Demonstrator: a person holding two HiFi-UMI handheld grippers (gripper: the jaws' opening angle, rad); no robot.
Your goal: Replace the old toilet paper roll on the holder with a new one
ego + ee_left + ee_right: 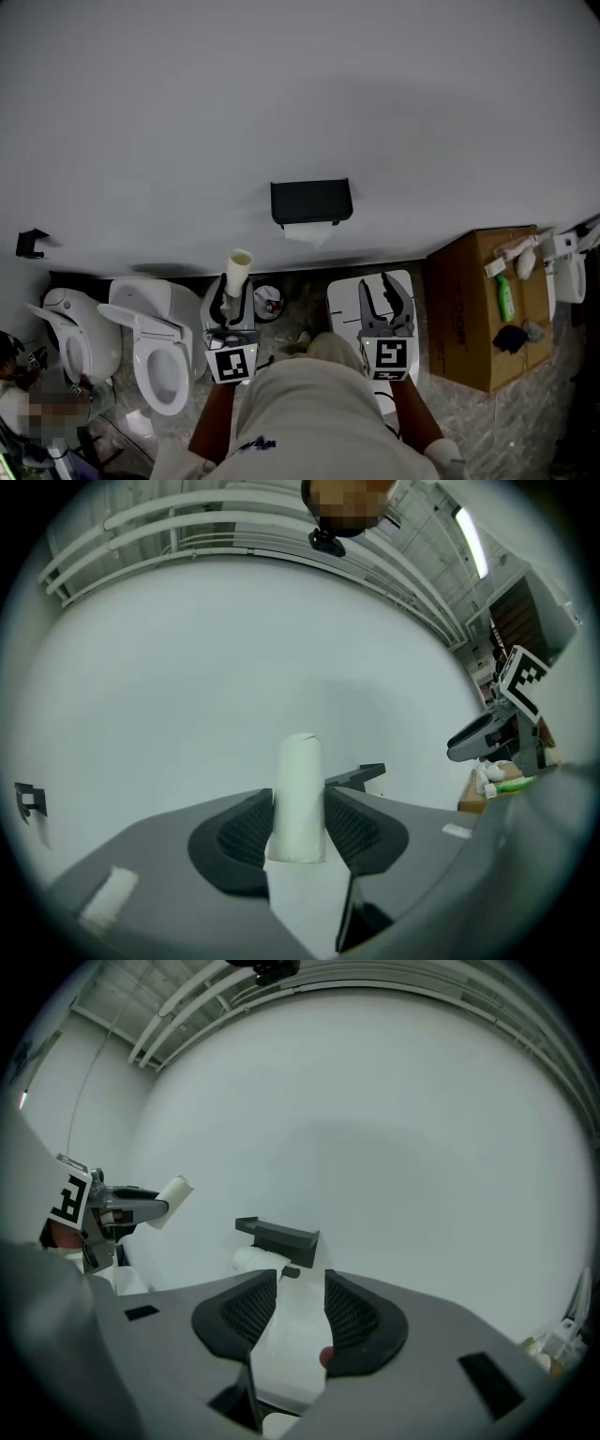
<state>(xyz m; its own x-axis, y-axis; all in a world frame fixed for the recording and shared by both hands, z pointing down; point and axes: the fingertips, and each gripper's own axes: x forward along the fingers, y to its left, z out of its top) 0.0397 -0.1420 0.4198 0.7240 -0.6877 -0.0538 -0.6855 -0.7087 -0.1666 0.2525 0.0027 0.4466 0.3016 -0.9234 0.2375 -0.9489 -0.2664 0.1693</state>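
The left gripper (229,302) was clamped on the lower end of the bare cardboard tube (238,270), which stood upright below and left of the black holder (311,201). The right gripper (385,295), below and right of the holder, stood partly open and empty. White paper (309,232) showed just under the holder. Held so low, the tube might tip out or crush; whether that paper sat firmly could not be told.

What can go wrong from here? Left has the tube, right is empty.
1. The left gripper pinches the cardboard tube near its bottom end; it may tip out and drop toward the toilet.
2. The right gripper, open and empty, faces the holder; its jaws could snag the paper hanging beneath it.
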